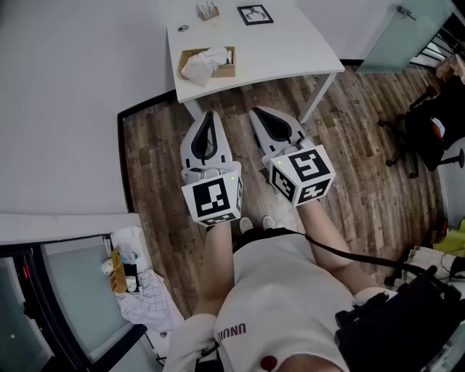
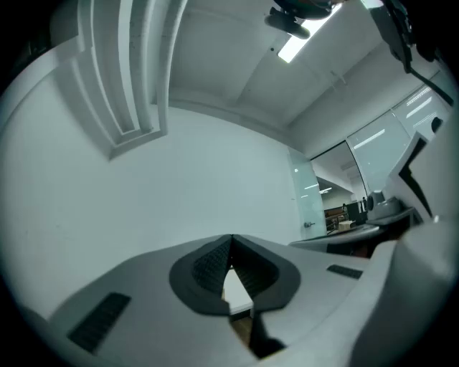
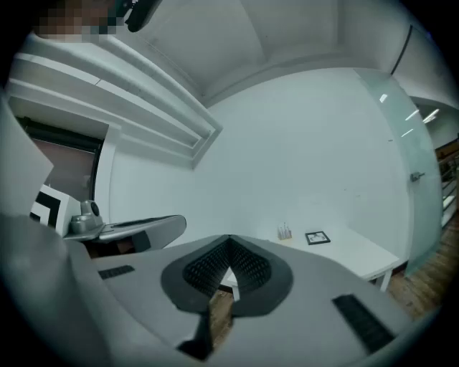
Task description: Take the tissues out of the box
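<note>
A brown tissue box (image 1: 216,61) lies on the white table (image 1: 290,54) at the top of the head view, with a crumpled white tissue (image 1: 201,62) sticking out of it. Both grippers hang over the wooden floor, short of the table's near edge. My left gripper (image 1: 211,115) is shut with nothing between its pads, and its tips meet in its own view (image 2: 231,238). My right gripper (image 1: 255,112) is likewise shut and empty, tips together (image 3: 229,239). The box is hidden in both gripper views; a strip of table (image 3: 358,254) shows past the right jaws.
On the table stand a small holder (image 1: 207,9), a square marker card (image 1: 255,14) and a small round item (image 1: 183,28). A black office chair (image 1: 421,123) and a glass door (image 1: 407,33) are at the right. Clutter and cloth (image 1: 138,287) lie at the lower left.
</note>
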`<action>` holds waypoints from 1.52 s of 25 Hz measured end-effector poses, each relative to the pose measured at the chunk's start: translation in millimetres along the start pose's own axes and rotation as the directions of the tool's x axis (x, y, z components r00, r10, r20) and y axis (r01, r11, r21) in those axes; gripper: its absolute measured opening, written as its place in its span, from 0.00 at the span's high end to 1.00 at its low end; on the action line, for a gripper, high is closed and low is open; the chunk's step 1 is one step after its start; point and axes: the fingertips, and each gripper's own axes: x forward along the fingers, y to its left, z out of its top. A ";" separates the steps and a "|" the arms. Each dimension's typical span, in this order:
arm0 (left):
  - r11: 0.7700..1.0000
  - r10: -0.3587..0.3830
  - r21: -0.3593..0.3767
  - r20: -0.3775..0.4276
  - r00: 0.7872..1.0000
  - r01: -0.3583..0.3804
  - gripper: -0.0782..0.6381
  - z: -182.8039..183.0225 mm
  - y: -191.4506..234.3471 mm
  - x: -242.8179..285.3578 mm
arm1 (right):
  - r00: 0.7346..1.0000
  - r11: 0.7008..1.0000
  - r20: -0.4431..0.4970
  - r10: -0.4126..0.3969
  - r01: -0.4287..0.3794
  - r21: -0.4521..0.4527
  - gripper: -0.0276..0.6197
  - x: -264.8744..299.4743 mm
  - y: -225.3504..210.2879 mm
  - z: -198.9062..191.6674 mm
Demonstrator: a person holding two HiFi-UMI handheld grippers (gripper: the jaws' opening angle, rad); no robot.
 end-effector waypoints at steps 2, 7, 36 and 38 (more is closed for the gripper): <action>1.000 -0.001 -0.006 -0.007 1.000 0.001 0.87 -1.9 0.2 -0.4 | 1.000 1.000 -0.003 0.001 -0.001 -0.001 0.93 0.1 1.1 -0.9; 1.000 0.000 -0.005 -0.016 1.000 0.000 0.87 -3.8 0.8 -1.9 | 1.000 1.000 -0.004 0.005 -0.005 -0.002 0.93 -0.1 3.4 -2.0; 0.999 0.007 -0.051 0.001 1.000 -0.007 0.87 -20.0 64.5 -25.2 | 0.999 0.998 0.030 -0.043 0.044 -0.048 0.93 21.5 19.3 -2.2; 0.999 0.010 -0.052 0.005 1.000 -0.009 0.87 -20.1 67.9 -23.8 | 0.998 0.998 0.044 -0.055 0.057 -0.039 0.93 23.7 16.2 -0.4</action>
